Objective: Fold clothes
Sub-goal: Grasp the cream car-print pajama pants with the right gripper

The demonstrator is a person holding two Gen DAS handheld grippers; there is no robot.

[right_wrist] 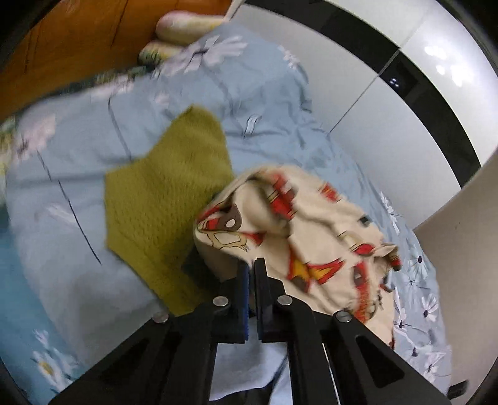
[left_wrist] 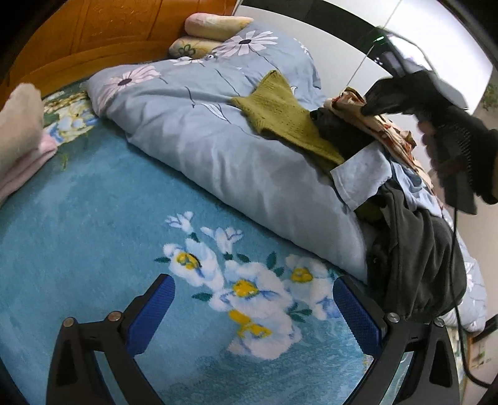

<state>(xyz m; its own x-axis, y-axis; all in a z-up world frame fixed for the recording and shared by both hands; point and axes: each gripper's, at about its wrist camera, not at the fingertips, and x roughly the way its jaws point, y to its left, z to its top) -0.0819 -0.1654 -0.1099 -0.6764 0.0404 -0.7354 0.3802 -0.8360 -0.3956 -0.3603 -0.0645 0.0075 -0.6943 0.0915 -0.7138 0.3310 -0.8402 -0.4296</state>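
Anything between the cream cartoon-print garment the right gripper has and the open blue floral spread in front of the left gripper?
Nothing visible. The right gripper is shut on the cream printed garment atop the clothes pile; the spread below the open left gripper lies bare.

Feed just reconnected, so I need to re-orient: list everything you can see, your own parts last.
Quilt: one, pale blue, daisies, bunched on bed.
Blanket: one, teal, white flowers, under left tongs.
Knit garment: one, olive, on quilt.
Printed garment: one, cream with red cars, in right tongs.
Dark garment: one, grey-black, pile's edge.
Pillows: two, yellowish, by headboard.
Folded cloth: one, pink-beige, left edge.
Headboard: one, orange wood.
Left tongs: open, empty.
Right tongs: shut on printed garment.
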